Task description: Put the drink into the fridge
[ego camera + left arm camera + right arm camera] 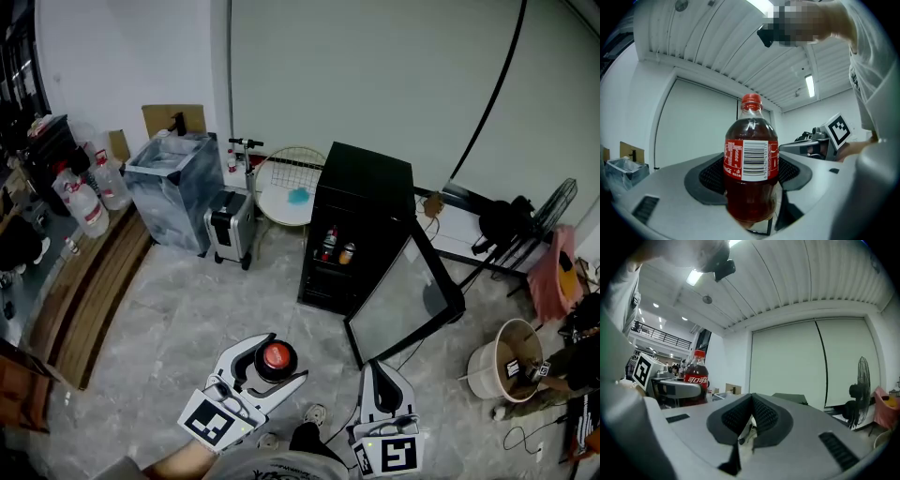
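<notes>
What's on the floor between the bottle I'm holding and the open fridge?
Nothing: in the head view, only bare grey floor lies between the bottle in the left gripper and the fridge; its open door stands to the right.

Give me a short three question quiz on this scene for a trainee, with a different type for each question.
1. Multiple choice: what does the left gripper hold? A) the red-capped clear plastic bottle of dark cola; B) a silver can; C) nothing.
2. True or false: the glass door of the black mini fridge stands open.
3. Fill in: the right gripper has its jaws ____, with nothing between them.
Key: 1 A; 2 true; 3 together.
</notes>
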A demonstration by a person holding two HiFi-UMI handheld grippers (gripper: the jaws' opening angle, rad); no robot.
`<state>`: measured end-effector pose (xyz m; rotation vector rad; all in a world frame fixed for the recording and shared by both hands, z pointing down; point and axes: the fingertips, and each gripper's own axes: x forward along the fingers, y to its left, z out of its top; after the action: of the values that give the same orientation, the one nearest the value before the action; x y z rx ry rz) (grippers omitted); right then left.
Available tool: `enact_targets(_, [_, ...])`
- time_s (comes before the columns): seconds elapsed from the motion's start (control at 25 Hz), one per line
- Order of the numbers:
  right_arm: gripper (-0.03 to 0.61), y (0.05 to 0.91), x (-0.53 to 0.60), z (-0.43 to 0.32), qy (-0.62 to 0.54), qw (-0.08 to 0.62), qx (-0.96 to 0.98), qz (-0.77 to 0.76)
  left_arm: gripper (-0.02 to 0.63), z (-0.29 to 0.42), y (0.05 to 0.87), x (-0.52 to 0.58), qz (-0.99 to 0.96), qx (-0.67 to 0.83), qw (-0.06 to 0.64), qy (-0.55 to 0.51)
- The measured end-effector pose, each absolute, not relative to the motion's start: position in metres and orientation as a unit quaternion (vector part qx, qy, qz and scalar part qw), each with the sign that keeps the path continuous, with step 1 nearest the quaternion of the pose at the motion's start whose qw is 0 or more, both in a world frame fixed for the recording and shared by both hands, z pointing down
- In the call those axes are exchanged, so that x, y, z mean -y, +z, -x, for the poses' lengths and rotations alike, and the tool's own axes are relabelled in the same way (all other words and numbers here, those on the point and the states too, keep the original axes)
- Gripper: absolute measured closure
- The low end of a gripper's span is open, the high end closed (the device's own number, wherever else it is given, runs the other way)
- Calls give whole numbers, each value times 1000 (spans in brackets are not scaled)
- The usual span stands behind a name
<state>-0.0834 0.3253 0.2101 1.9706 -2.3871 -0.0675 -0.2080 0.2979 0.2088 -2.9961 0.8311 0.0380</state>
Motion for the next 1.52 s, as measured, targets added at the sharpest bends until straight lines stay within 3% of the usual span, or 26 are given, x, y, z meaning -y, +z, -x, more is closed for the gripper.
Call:
enact_targets(0.92, [572, 207, -193, -73, -18, 18, 785, -619, 295, 51, 204, -171, 960, -279, 22, 1])
enact_targets(1.52, [572, 213, -154, -109, -9, 16, 796, -605, 295, 18, 205, -137, 953, -301, 20, -4])
